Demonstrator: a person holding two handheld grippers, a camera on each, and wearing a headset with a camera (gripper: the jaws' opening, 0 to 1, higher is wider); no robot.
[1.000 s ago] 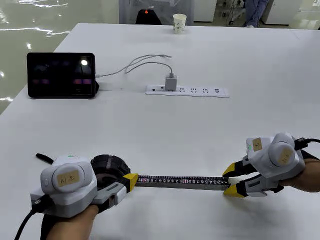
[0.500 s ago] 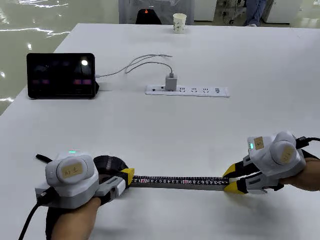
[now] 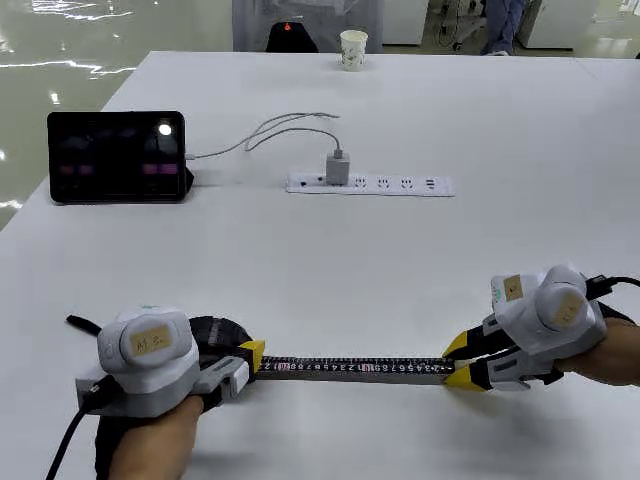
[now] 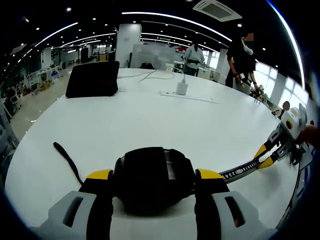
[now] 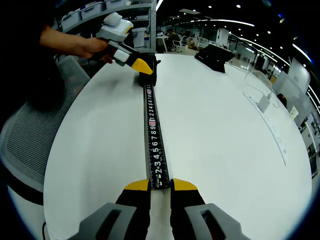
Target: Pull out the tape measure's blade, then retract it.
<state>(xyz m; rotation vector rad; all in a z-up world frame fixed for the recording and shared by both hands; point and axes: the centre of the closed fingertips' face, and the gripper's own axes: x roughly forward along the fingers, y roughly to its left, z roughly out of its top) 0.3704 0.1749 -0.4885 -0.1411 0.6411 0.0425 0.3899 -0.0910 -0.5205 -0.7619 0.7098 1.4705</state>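
The left gripper [image 3: 248,358] clamped the tape measure case [image 3: 218,334] at 7 o'clock on the table [image 3: 420,270]. The right gripper [image 3: 458,362] pinched the blade [image 3: 350,367], probably springy and slippery, by its tip at 5 o'clock.

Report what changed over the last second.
The left tongs, shut on the tape measure case, eased slightly away from the right tongs, so a touch more blade seems to be out. The right tongs kept hold of the blade's tip and stayed put. Nothing was let go.
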